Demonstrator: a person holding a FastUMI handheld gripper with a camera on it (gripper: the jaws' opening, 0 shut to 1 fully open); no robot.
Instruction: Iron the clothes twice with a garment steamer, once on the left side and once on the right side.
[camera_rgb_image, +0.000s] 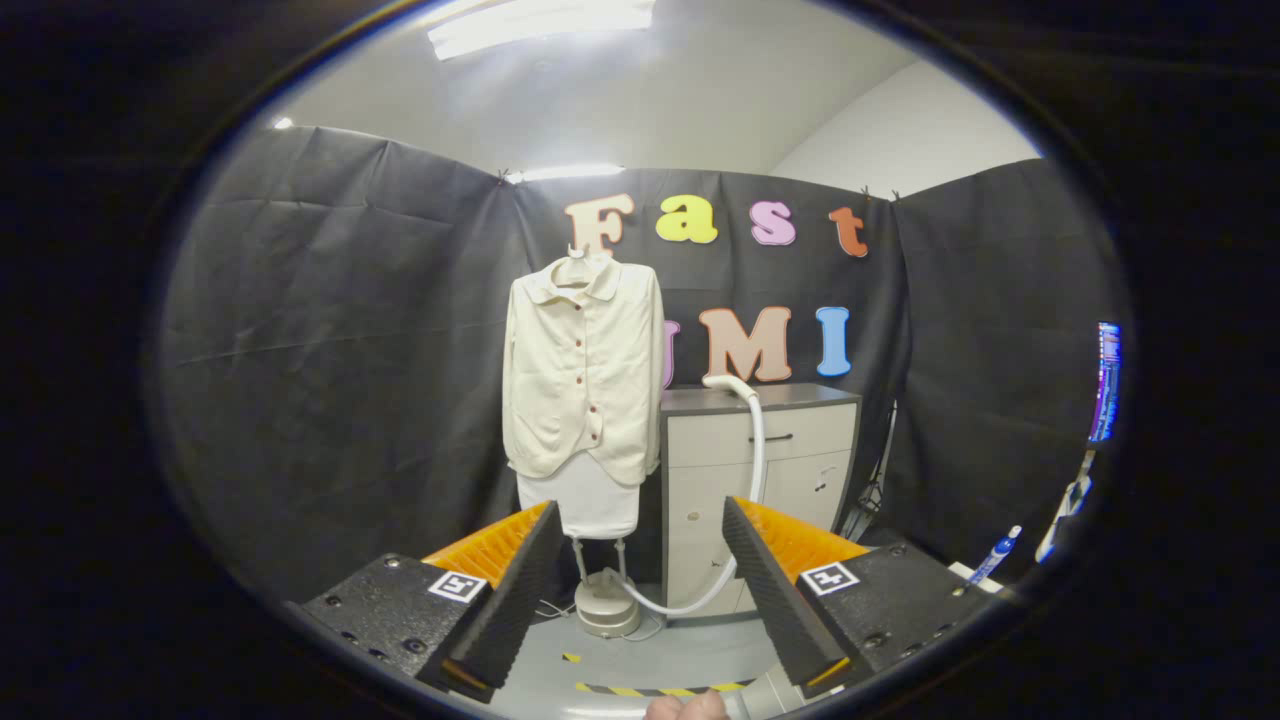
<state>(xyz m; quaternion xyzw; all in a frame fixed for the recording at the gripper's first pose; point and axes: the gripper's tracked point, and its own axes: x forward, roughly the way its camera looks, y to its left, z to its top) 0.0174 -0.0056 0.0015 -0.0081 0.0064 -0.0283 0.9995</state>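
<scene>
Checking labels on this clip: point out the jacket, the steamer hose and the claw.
jacket (583, 370): gripper view, button placket at chest.
steamer hose (758, 440): gripper view, white upright run beside the cabinet.
claw (640, 590): gripper view, open gap midway between fingertips.

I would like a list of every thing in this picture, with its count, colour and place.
shirt: 1, cream, on a hanger, far beyond the jaws
white cloth: 1, hanging below the shirt
steamer base: 1, light grey, on the floor under the shirt
hose: 1, white, from the base up to the cabinet top
steamer head: 1, white, lying on the cabinet top
cabinet: 1, beige with grey top, right of the shirt
floor tape: yellow-black, between the jaws
screen: 1, lit, far right
pen: 1, blue-white, right of the jaws
gripper: 1, black and orange, jaws open, holding nothing
hand: 1, under the gripper
</scene>
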